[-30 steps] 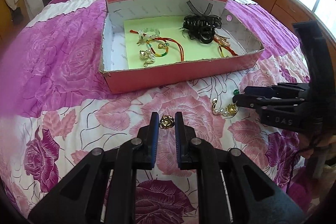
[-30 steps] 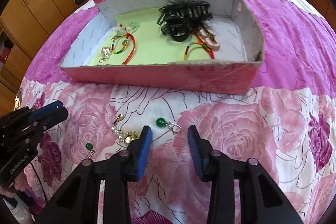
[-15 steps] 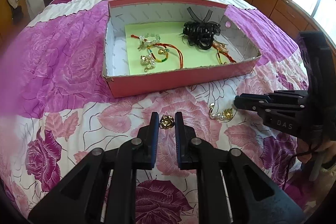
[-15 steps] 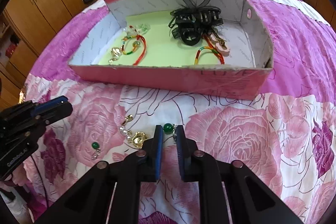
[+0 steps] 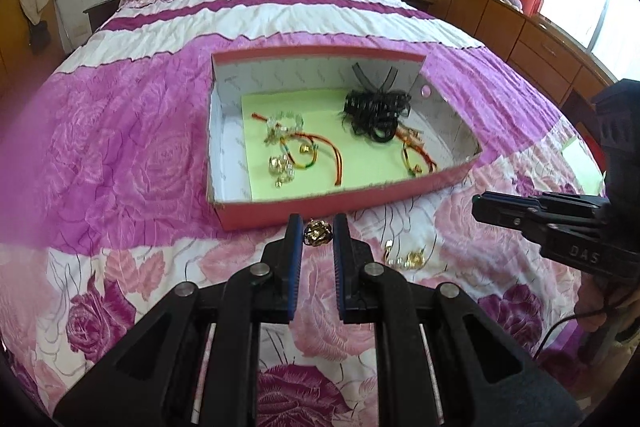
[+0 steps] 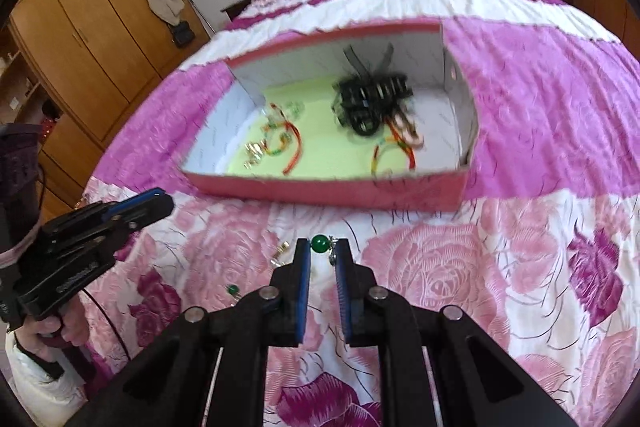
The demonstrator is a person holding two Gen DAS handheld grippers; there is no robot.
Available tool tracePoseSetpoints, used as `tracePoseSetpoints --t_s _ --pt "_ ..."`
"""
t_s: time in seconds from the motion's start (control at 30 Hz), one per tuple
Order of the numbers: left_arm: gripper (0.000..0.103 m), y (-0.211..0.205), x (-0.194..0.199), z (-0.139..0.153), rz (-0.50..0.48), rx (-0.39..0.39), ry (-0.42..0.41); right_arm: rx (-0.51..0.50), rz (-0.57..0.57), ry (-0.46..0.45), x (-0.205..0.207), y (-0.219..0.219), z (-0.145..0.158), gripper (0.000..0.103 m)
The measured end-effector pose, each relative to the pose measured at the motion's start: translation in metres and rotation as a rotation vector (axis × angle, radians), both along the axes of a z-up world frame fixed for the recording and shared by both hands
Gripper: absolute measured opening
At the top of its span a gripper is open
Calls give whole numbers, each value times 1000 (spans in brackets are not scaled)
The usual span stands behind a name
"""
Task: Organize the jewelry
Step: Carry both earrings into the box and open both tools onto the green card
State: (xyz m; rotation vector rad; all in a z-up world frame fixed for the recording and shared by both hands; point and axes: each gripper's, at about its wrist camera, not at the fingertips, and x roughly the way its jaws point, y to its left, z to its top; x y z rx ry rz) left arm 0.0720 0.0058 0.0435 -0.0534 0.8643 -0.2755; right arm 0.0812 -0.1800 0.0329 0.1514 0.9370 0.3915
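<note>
The job looks partly done. The red box (image 5: pixel 280 213) sits in the middle of the left wrist picture, on the pink rose bedspread (image 5: pixel 120 155). Inside it already lie some colourful string bracelets (image 5: pixel 316 157), a few small gold bits (image 5: pixel 280 165) and a black frilly hair clip (image 5: pixel 376 111), all on a pale green sheet (image 5: pixel 360 167)

Two pieces are being carried now. The left gripper (image 5: pixel 316 233) is clamped on a little gold flower piece (image 5: pixel 317 233), low in the middle of the picture, just in front of the box. The right gripper (image 6: pixel 322 247) is pinched tight on a round green bead earring (image 6: pixel 320 243), also low in the middle of its picture, near the front wall of the box. I think both go into the box next

Some things are left on the bedspread: a gold and pearl piece (image 5: pixel 404 259) at the lower right of the left wrist picture, and another small green bead (image 6: pixel 231 289) at the lower left of the right wrist picture

The box is thin card, red outside and white inside. The bedspread is soft and crinkly. The bead is smooth and shiny, the gold flower is bumpy, the strings are thin and bendy, and the hair clip looks like lacy ribbon
</note>
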Motion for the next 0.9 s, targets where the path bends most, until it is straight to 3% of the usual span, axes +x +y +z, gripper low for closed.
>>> tracePoseSetpoints --t_s 0.43,0.67,0.9 --pt "6 -1 46 9 34 28 -46 -50 -7 -107 37 17 29 14" --pt "7 -4 76 -9 56 45 -43 -77 -21 -114 66 31 14 14" --pt "7 -12 91 -28 45 48 1 -121 -25 -54 92 39 -15 14"
